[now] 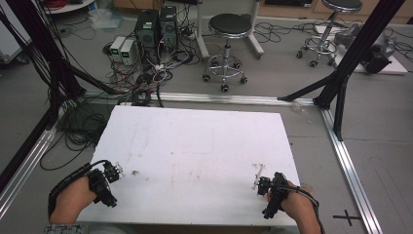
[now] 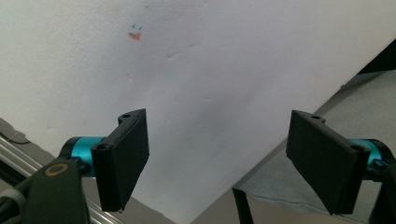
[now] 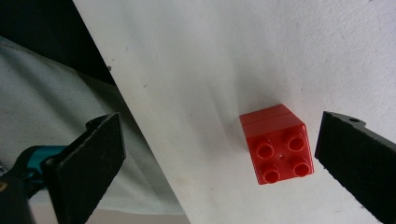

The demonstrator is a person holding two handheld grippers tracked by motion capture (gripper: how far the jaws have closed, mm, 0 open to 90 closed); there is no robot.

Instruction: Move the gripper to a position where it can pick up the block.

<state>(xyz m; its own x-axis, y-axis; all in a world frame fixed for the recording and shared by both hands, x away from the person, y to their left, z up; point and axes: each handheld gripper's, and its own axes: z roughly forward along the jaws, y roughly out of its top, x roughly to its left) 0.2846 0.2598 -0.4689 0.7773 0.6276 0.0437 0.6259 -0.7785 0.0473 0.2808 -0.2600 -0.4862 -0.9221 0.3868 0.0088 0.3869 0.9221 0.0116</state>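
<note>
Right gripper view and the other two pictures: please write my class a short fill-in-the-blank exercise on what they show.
1. The brick between the open jaws of the right hand-held gripper is coloured ____.
2. Its top carries ____ round studs.
3. The jaws of the left hand-held gripper stand ____, with nothing between them.
4. The brick rests on a ____ board.

Missing words: red; four; open; white

Toy brick sits on table board, studs up, between right gripper jaws, nearer one jaw; left gripper at board's opposite near corner.
</note>
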